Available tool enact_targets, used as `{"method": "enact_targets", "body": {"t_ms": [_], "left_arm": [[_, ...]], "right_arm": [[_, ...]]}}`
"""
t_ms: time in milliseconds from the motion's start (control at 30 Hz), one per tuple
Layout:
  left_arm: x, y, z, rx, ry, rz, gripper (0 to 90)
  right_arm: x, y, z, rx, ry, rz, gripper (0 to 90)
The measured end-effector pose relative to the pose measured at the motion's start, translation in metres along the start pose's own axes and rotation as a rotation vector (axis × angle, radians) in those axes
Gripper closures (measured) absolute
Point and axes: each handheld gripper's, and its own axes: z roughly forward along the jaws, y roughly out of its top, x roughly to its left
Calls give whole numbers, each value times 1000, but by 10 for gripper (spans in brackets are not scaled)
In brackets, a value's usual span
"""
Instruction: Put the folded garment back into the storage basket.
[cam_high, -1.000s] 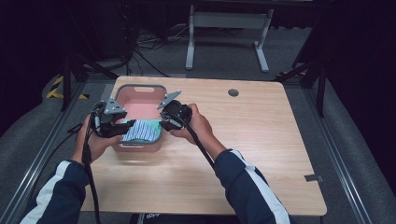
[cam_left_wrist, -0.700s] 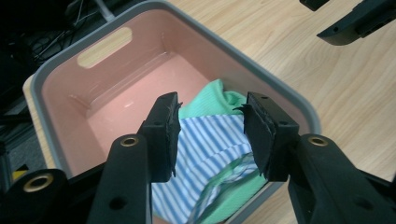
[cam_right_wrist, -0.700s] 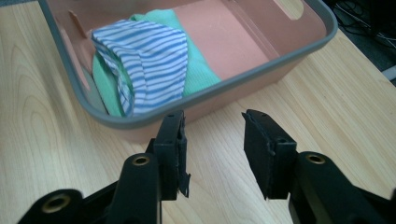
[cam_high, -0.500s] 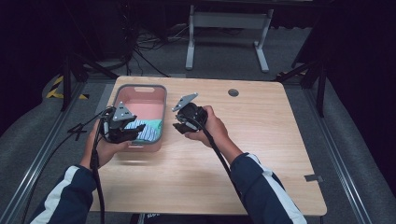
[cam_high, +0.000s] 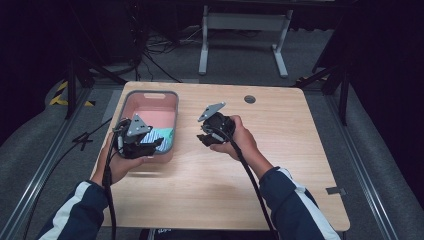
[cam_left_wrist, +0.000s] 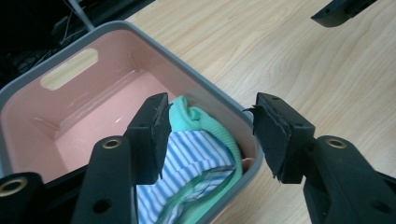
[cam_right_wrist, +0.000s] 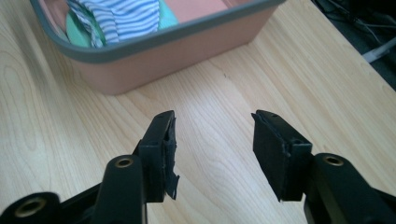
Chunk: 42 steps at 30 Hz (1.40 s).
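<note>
Striped cloth (cam_left_wrist: 187, 158) sits bunched in the pink bin (cam_high: 150, 95); both hand-held grippers, left (cam_left_wrist: 208, 135) and right (cam_right_wrist: 212, 149), have just been opening, jaws spread, nothing between them.

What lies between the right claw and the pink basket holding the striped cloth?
Bare wooden table. In the right gripper view, the right claw stands open over the wood, apart from the pink basket with the striped cloth.
</note>
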Motion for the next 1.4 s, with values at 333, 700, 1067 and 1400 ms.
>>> {"method": "enact_targets", "body": {"t_ms": [333, 700, 1067, 1400], "left_arm": [[-17, 1, 8, 0, -41, 21, 345], [-41, 5, 26, 48, -119, 78, 234], [-61, 8, 33, 33, -148, 138, 191], [-81, -3, 46, 43, -177, 202, 187]], "right_arm": [[-9, -23, -15, 20, -11, -6, 487], [-15, -52, -27, 11, -37, 16, 431], [-14, -82, -36, 20, -65, 15, 353], [-17, -113, -42, 46, -89, 51, 323]]}}
